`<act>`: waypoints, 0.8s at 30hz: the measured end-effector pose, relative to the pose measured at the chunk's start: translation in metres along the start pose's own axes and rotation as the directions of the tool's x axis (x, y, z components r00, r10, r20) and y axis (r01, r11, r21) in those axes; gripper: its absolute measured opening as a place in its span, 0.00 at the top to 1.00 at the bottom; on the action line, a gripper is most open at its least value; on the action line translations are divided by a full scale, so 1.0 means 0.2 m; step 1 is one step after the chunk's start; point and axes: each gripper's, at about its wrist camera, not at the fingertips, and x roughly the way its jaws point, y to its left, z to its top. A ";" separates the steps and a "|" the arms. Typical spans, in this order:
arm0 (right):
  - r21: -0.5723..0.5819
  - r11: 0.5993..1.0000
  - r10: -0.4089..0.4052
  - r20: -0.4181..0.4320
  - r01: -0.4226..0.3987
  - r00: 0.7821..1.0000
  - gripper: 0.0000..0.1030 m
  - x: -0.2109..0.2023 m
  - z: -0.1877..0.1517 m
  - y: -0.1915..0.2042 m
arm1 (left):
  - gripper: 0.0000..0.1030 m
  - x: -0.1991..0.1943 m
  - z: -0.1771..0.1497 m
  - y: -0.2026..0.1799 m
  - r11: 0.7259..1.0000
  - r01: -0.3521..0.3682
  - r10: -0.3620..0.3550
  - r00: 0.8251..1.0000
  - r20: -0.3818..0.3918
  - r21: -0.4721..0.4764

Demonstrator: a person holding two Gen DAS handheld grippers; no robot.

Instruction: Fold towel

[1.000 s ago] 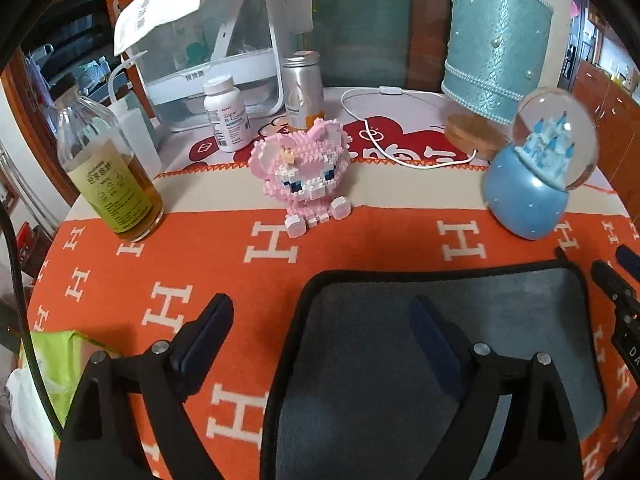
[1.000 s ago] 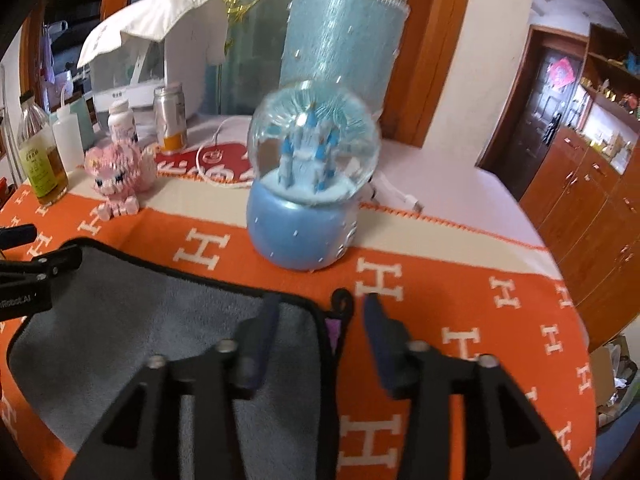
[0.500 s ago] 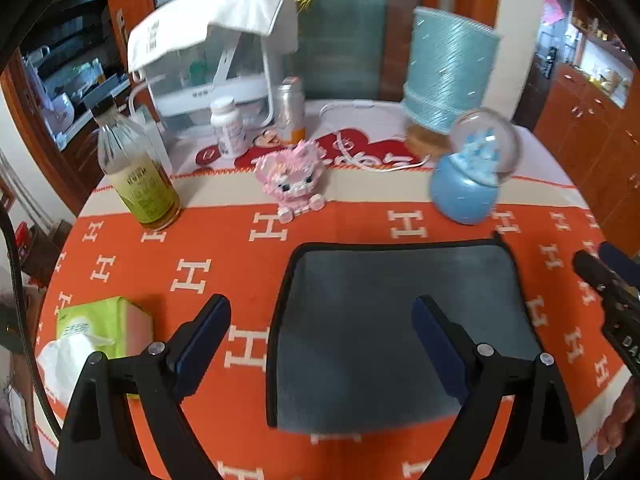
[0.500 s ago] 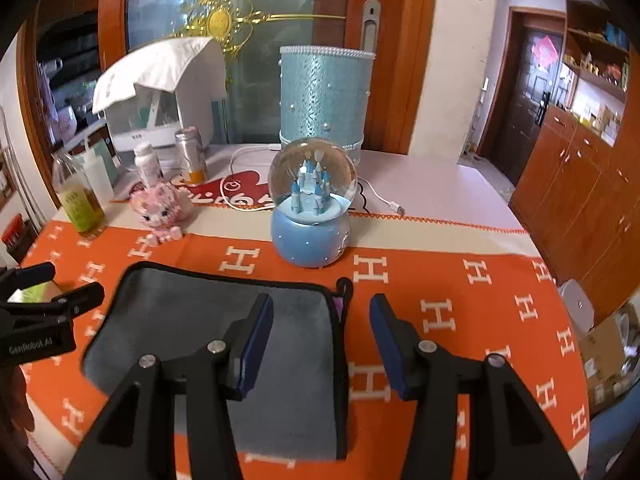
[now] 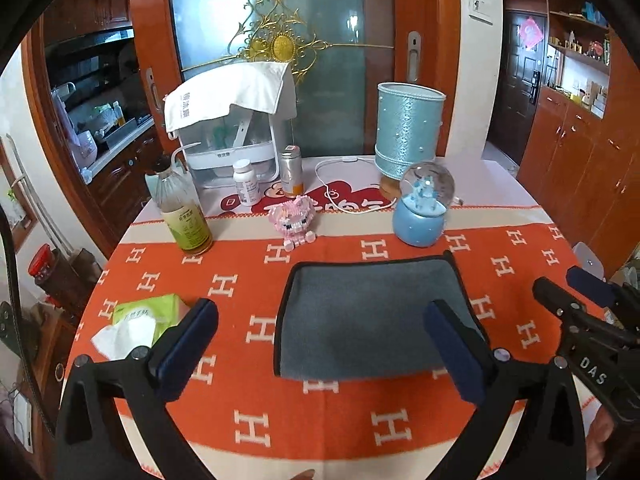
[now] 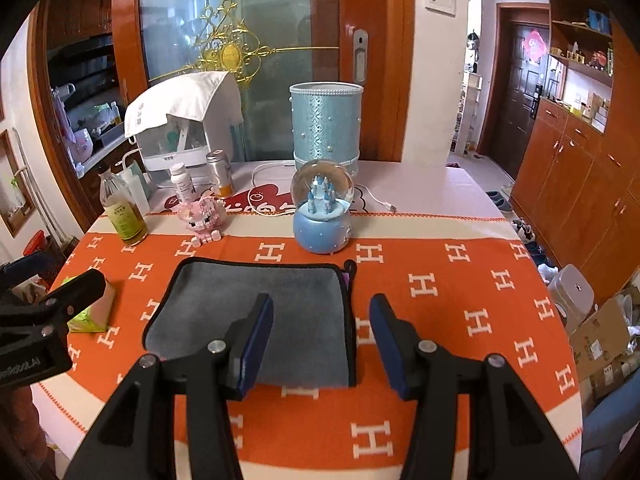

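Observation:
A grey towel with black trim lies flat and folded on the orange tablecloth, also in the right wrist view. My left gripper is open and empty, raised above the towel's near edge. My right gripper is open and empty, raised over the towel's right near corner. The right gripper also shows at the right edge of the left wrist view. The left gripper shows at the left edge of the right wrist view.
Behind the towel stand a blue snow globe, a pink block figure, an oil bottle, a blue lamp with a white cable, jars and a white appliance. A green tissue pack lies left.
Both grippers have pulled back and risen away from the towel, so more of the table shows. The towel lies where it was.

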 end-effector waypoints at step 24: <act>-0.046 0.999 -0.018 0.048 0.021 0.999 0.51 -0.49 -0.21 0.04 | 0.01 -0.51 -0.22 0.02 0.999 -0.045 0.047 0.995 0.085 -0.021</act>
